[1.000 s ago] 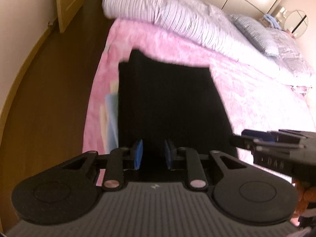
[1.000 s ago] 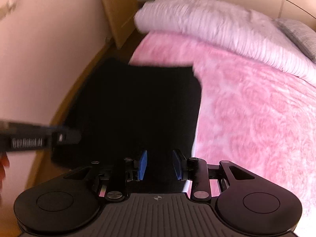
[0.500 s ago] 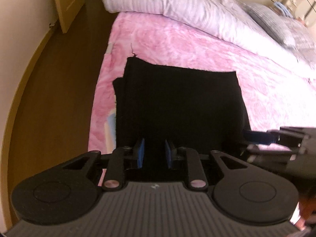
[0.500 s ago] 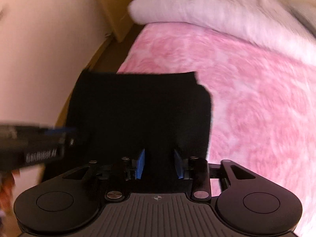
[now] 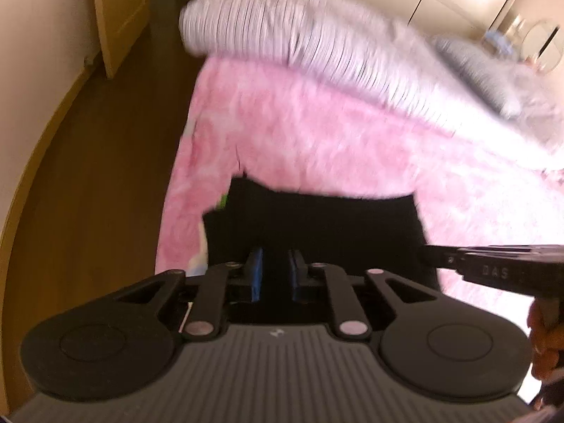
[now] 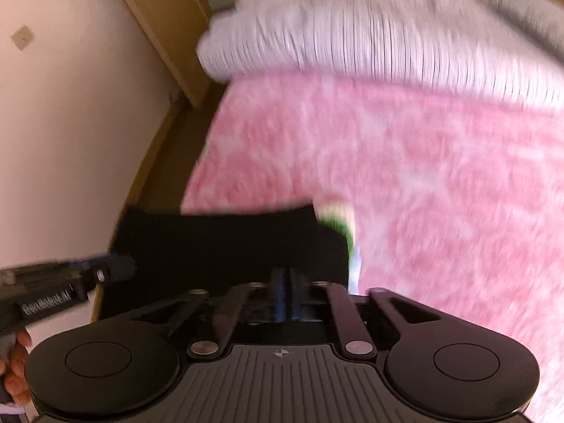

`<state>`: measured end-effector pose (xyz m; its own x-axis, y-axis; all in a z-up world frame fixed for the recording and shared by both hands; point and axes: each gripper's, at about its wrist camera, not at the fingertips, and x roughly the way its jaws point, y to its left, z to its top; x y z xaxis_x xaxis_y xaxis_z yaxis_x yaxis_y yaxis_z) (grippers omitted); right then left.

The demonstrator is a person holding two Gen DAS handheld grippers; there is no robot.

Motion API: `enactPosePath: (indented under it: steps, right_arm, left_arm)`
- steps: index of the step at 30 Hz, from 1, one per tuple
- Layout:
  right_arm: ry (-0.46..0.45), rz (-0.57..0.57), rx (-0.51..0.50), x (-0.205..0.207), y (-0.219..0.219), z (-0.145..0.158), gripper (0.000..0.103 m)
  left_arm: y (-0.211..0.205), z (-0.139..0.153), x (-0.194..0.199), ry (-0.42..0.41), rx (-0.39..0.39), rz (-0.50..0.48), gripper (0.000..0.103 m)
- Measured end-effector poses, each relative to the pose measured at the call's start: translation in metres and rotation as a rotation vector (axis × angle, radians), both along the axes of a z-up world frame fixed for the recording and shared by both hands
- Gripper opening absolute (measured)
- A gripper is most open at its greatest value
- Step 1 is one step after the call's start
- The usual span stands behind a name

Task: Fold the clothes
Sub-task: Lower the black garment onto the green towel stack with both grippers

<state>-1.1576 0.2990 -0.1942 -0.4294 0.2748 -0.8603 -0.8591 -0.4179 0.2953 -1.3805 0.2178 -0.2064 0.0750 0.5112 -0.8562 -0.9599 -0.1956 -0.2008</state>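
Note:
A black garment (image 5: 324,222) is stretched between both grippers over the near edge of the pink bed cover (image 5: 317,134); it also shows in the right wrist view (image 6: 225,243). My left gripper (image 5: 275,271) has its blue pads a small gap apart with the black cloth's near edge between them. My right gripper (image 6: 285,290) has its pads nearly together on the cloth's near edge. A green patch (image 6: 343,224) shows at the garment's right corner. Each gripper shows in the other's view, the right one (image 5: 493,268) and the left one (image 6: 63,282). Both frames are blurred by motion.
A striped white duvet (image 5: 317,42) lies rolled along the far side of the bed. Dark wood floor (image 5: 105,148), a wooden door (image 5: 120,10) and a wall are on the left. A grey pillow (image 5: 476,70) and a round mirror (image 5: 543,46) are at the far right.
Both grippers have pulled the garment toward me and lowered it, so less black cloth and more pink cover shows. The right pads have closed tighter.

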Motion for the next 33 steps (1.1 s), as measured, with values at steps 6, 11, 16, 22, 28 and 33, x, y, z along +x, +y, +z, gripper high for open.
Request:
enactPosePath:
  steps: [6,11,16,22,28,33]
  right_arm:
    - [0.013,0.031,0.043,-0.004,-0.018,-0.009,0.006]
    - [0.066,0.036,0.034,0.020,-0.049,0.016,0.006]
    - [-0.001,0.119,0.017,0.034,-0.112,0.029,0.006]
    - [-0.020,0.115,0.041,0.034,-0.138,0.015,0.006]
    - [-0.057,0.136,0.123,0.025,-0.151,0.010,0.007]
    - [0.027,0.077,0.090,0.056,-0.185,0.040,0.011]
  left_arm:
    - [0.001,-0.009,-0.006,-0.011,-0.025,0.021,0.010]
    - [-0.035,0.019,0.003,-0.017,-0.020,0.028,0.014]
    - [-0.089,0.033,0.030,-0.033,-0.059,0.033,0.031]
    - [-0.121,0.008,0.050,-0.016,-0.065,0.026,0.040]
    - [-0.130,0.023,0.057,0.030,-0.053,0.079,0.037]
    - [-0.163,0.067,0.080,0.119,-0.025,0.107,0.037]
